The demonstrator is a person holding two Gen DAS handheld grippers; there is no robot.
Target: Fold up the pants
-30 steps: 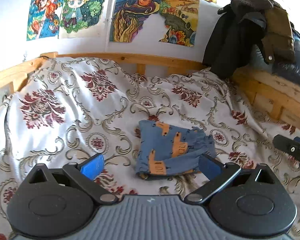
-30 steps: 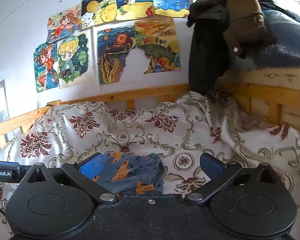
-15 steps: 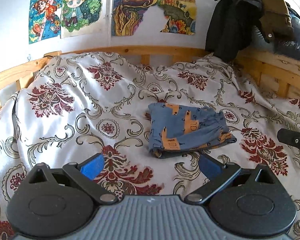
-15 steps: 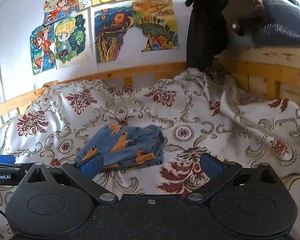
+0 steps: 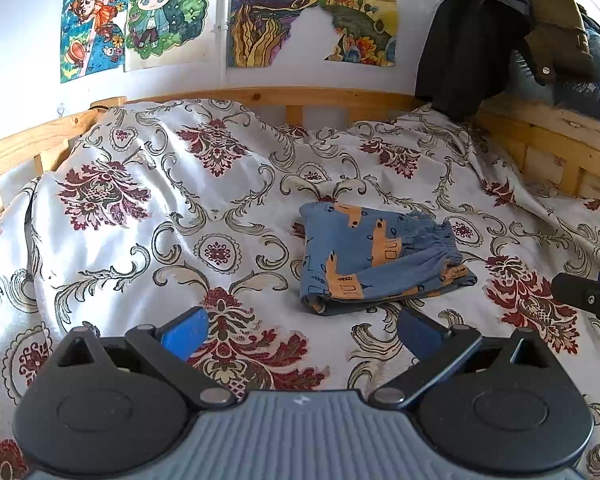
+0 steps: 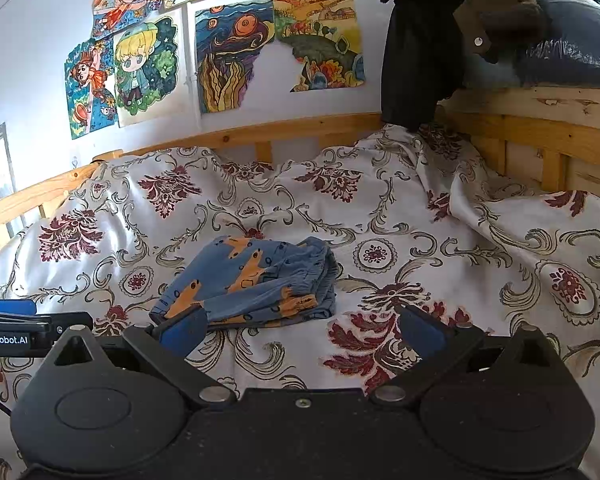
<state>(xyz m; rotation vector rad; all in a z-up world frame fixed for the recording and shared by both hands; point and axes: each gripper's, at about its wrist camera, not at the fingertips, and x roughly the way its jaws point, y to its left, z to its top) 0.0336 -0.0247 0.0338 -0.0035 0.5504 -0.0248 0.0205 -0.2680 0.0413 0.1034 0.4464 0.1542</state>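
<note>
Lying folded into a compact stack, pants [image 5: 382, 258] are blue with orange prints, elastic waistband bunched at the right, mid-bed on a floral cover [image 5: 148, 216]. Left gripper [image 5: 300, 330] hovers just short of them, fingers spread wide, holding nothing. Right gripper [image 6: 300, 330] likewise spread and empty, its left finger [image 6: 180, 330] overlapping the pants' near edge in view; contact unclear. Wooden rail [image 5: 260, 98] behind, drawings [image 5: 160, 12] on wall, dark coats [image 5: 496, 24] draped over right corner
</note>
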